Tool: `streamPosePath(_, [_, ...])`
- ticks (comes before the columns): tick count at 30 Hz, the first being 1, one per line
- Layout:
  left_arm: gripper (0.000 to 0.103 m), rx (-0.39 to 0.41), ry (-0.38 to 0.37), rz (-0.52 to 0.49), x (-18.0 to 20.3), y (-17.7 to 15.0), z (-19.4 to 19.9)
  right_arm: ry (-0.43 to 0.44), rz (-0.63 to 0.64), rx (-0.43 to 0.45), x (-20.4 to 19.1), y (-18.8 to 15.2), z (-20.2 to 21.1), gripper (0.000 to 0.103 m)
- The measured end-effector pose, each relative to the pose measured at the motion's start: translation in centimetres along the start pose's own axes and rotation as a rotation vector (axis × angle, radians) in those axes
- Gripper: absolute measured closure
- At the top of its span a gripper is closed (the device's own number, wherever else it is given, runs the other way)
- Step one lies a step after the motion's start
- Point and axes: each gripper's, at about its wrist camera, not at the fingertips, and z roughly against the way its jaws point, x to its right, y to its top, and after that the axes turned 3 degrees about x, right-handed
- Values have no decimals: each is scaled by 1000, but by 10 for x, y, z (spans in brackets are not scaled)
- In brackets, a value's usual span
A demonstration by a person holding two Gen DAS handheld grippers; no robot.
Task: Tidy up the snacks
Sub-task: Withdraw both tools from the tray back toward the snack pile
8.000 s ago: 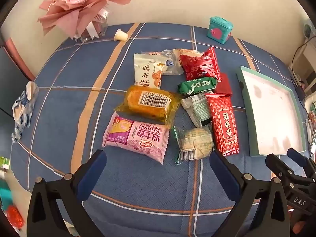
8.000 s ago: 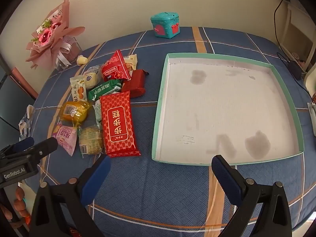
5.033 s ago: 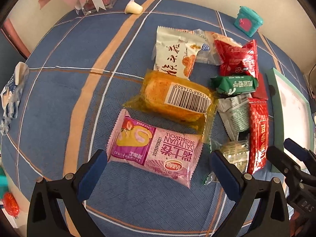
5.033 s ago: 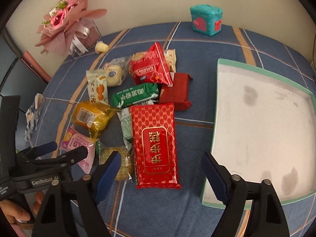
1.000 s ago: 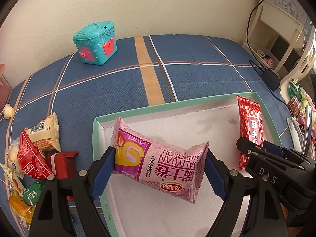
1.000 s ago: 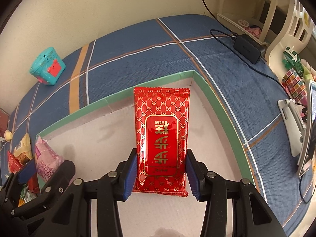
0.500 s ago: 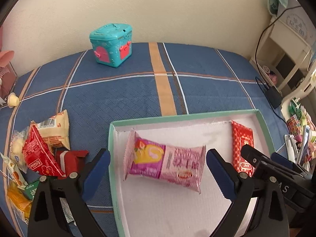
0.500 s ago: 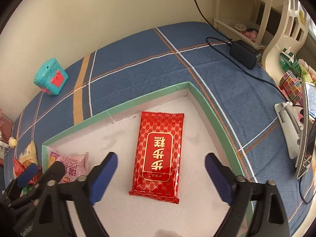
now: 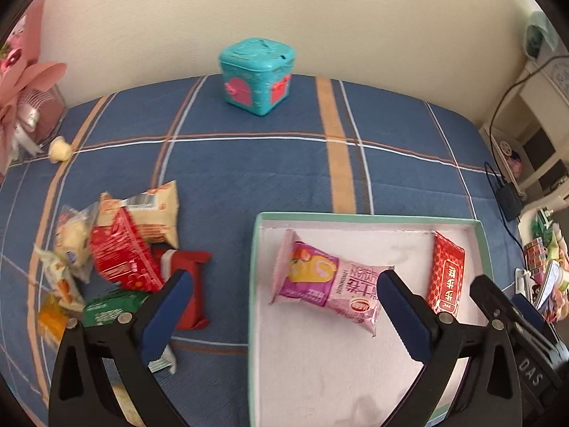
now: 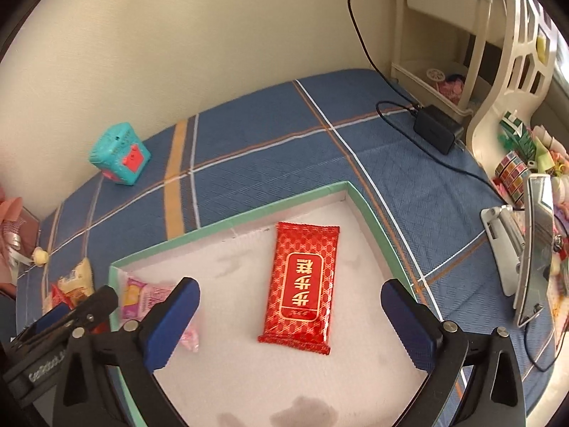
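Right tool [image 10: 290,315] wide above red packet [image 10: 302,284].

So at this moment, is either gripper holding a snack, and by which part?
Nothing is held. Both the left gripper and the right gripper have just been opening; the pink roll pack and red pack lie free in the tray.

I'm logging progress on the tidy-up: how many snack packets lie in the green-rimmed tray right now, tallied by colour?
pink packet: 1
red packet: 1
Total in the tray: 2
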Motion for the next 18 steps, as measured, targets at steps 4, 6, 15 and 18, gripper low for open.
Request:
streamPosePath(4, [0,-5,12,35,-14,0,8,10,17,9,-7,-3,9,0])
streamPosePath(6, [0,-14,14,50,-20,-1,9,20,21,11,-9,-4,13,0])
streamPosePath(15, [0,-26,115,89,-59,-19,19,67,61,-21,-31,-20,17,0])
streamPosePath(18, [0,-34,128,127,-74,-28,22,86,86,-39,-43,-29,17,0])
